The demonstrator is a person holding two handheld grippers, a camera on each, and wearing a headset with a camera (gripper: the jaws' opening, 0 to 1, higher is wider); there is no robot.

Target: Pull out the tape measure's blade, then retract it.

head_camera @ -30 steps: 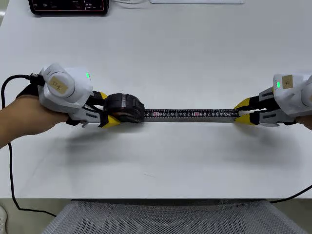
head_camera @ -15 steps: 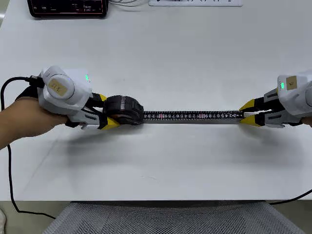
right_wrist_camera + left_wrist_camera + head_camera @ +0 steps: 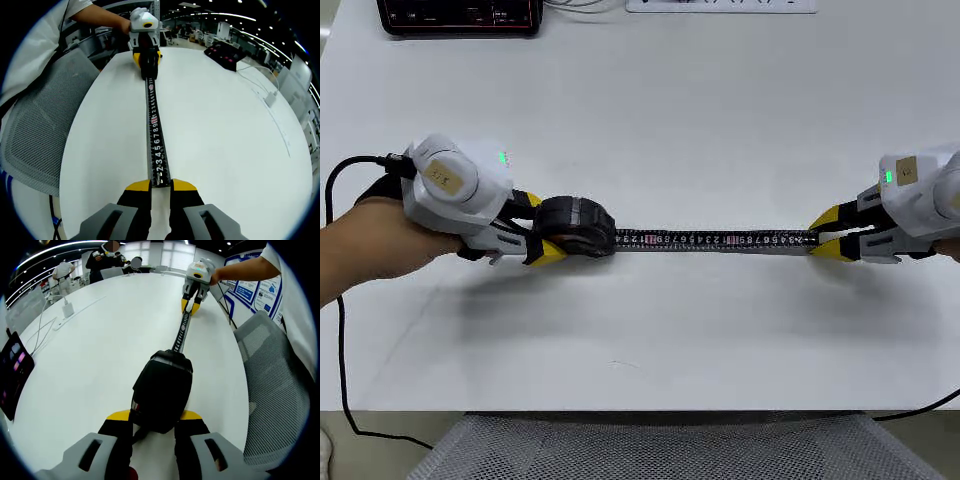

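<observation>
With our left gripper [image 3: 542, 226] clamped on the tape measure [image 3: 578, 224] over the surface [image 3: 670, 120] and our right gripper [image 3: 827, 239] pinching the blade [image 3: 715, 240] by its end, we fear a loose pinch could let it whip back.

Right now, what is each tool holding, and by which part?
The left tool is shut on the tape measure's case, at its back end. The right tool is shut on the blade, at its free tip.

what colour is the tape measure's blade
The blade is black with white numerals, clearest in the right gripper view.
</observation>
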